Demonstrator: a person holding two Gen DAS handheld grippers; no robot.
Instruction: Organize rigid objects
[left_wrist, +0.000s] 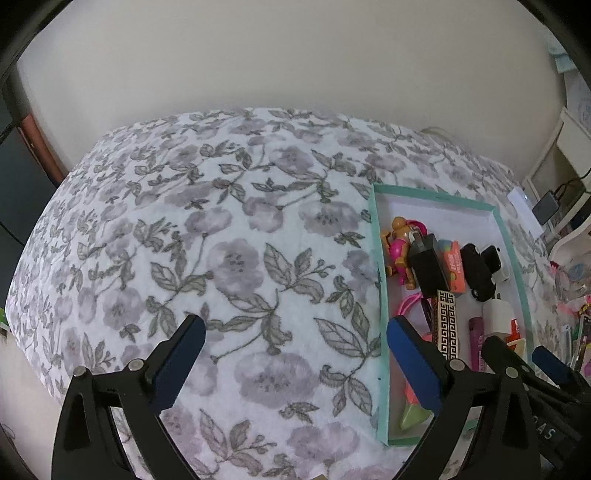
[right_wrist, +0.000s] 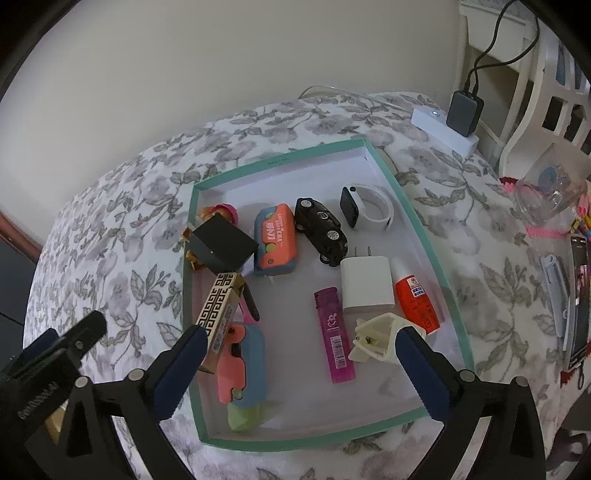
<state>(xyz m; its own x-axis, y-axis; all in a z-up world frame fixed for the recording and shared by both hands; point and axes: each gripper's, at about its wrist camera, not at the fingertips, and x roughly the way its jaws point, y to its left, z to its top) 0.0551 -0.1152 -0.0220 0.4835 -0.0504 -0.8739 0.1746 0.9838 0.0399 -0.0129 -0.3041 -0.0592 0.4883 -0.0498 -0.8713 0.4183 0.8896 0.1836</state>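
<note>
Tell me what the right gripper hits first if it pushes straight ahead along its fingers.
Probably the purple lighter lying on the tray floor, between the open right gripper fingers; depth is hard to judge.

Teal-rimmed shallow box (right_wrist: 436, 266), white inside, sits on the floral cover and holds all the items. Far row, left to right: toy figure (left_wrist: 399, 251) partly under a black block (right_wrist: 223, 245), orange-blue case (right_wrist: 277, 240), black toy car (right_wrist: 322, 230), white-strap smartwatch (right_wrist: 364, 208) on edge. Nearer: white charger (right_wrist: 367, 284) prongs up, orange-red glue bottle (right_wrist: 417, 299) just beside it, cream clip (right_wrist: 376, 338), magenta lighter (right_wrist: 334, 334) lying flat, Greek-key patterned stick (right_wrist: 218, 306) tilted over a pink-blue toy (right_wrist: 242, 365).
</note>
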